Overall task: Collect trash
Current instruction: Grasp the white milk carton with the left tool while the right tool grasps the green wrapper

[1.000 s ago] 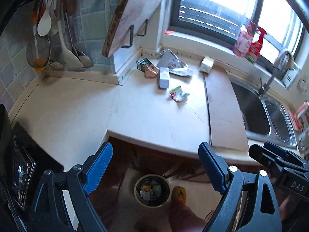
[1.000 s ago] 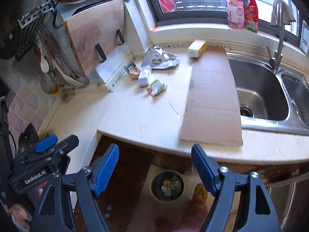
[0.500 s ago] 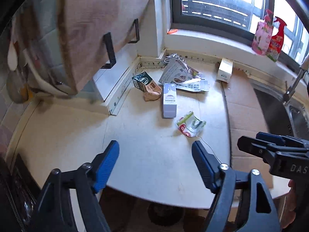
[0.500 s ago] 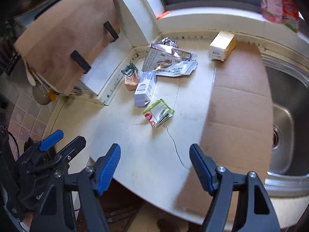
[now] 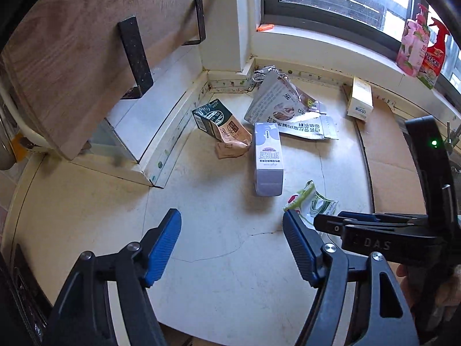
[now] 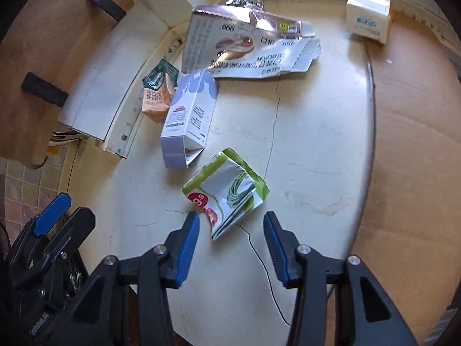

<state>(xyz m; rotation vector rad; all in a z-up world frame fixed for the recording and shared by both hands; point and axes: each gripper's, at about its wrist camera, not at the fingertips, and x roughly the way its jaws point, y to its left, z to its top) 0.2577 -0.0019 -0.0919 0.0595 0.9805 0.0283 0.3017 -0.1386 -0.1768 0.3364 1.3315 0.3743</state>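
Trash lies on the pale counter (image 5: 219, 265). A folded green-and-white wrapper (image 6: 227, 193) is nearest. My right gripper (image 6: 231, 217) hovers at the wrapper's near edge, and its jaws are closing with that edge between them, the pads not pressing. Behind lie a purple-white carton (image 6: 188, 118), a crushed green-brown carton (image 6: 157, 92), a flattened silver box (image 6: 245, 46) and a small white box (image 6: 368, 20). My left gripper (image 5: 230, 216) stands open over bare counter, short of the purple-white carton (image 5: 268, 158) and left of the wrapper (image 5: 312, 203).
A wooden board (image 5: 72, 57) leans over a white ledge at the left. A cardboard sheet (image 6: 417, 144) covers the counter on the right. Cleaner bottles (image 5: 417, 49) stand on the window sill. A thin crack runs across the counter.
Both grippers came forward and down, from above the floor bin to low over the counter. The right jaws narrowed around the wrapper's edge. The left jaws narrowed a little.
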